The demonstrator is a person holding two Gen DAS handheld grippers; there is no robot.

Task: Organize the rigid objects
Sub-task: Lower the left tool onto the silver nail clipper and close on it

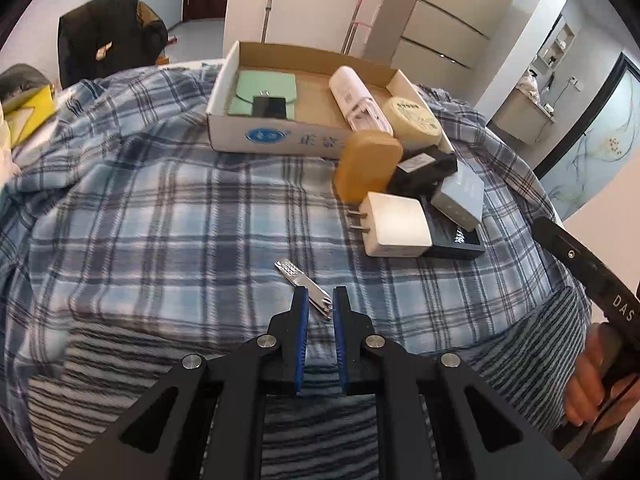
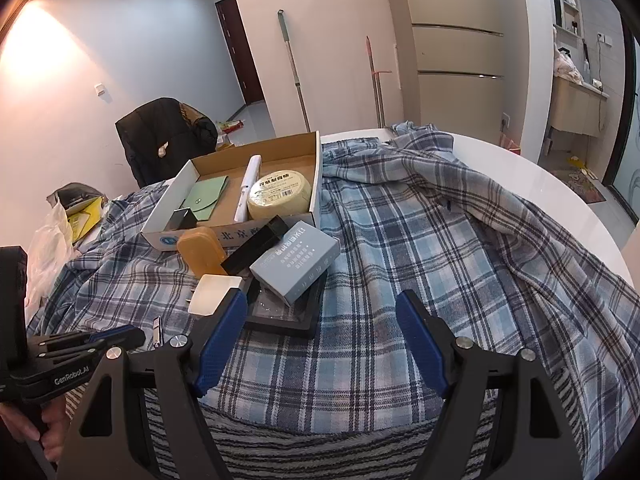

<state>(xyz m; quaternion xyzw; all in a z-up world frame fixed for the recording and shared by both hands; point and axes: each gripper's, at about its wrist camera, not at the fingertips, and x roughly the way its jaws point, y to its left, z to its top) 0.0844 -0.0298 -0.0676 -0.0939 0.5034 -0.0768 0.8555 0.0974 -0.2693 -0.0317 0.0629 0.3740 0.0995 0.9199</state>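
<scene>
1. While the left hand-held gripper [image 1: 320, 300] points down at the plaid cloth [image 1: 180, 208] on the worktop, the left wrist view shows its blue pads drawn in close on the near end of a metal nail clipper [image 1: 306, 280]; the far, textured end sticks out up-left, lying on the cloth. The grip looks like a pinch on the clipper, taken near one end.
2. Same view, further off: the cardboard box [image 1: 256, 136] holds a green pouch [image 1: 266, 90], a white tube [image 1: 354, 98] and a roll of tape [image 1: 414, 118]. An orange case [image 1: 370, 164], a white charger [image 1: 394, 226] and a grey box [image 1: 460, 196] are clustered just in front of its right corner.
3. To do this step well, I judge the clipper should be lifted straight up before travelling, since it is thin and held off-centre and may pivot; carry it over the box wall to the bare floor between pouch and tube.
4. In the right wrist view, the right hand-held gripper [image 2: 320, 340] hangs spread wide with nothing between its pads, just beside a black frame [image 2: 284, 312] under the grey box [image 2: 296, 262]. It should stay clear of the left gripper's path.
</scene>
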